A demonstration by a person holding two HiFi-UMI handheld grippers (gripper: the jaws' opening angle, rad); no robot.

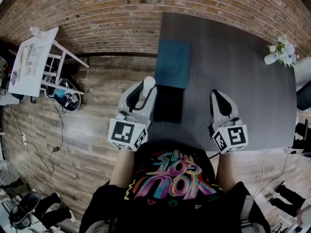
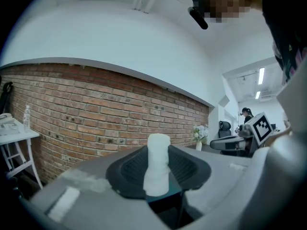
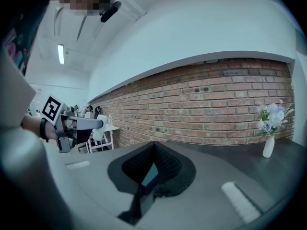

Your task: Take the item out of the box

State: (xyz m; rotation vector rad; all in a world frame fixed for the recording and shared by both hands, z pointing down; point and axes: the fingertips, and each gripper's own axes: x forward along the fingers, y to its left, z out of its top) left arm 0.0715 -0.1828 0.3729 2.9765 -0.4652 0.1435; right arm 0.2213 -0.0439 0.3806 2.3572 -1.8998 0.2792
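Between the pads of the left gripper stood a white cylindrical item, upright and pinched at its lower half, its rounded top rising clear above the jaws; the jaws were partly closed, pressing on it from either side; that gripper pointed away from the person and close to level, its marker cube nearest the body and a bare forearm running back from it. In the head view the item sat out of the black box, held above the box's left edge, near its far left corner; the box lay at the near edge of the dark table, and a flat teal piece lay on the table touching the box's far side. At the right, well apart from the box, the right gripper also pointed forward and near level; its jaws met at the tips with nothing held, only a sliver of teal and black showing through the gap behind them. Farther out, a white vase of flowers stood near the table's far right corner; a brick wall ran beyond the table; a white side table stood on the wood floor to the left.
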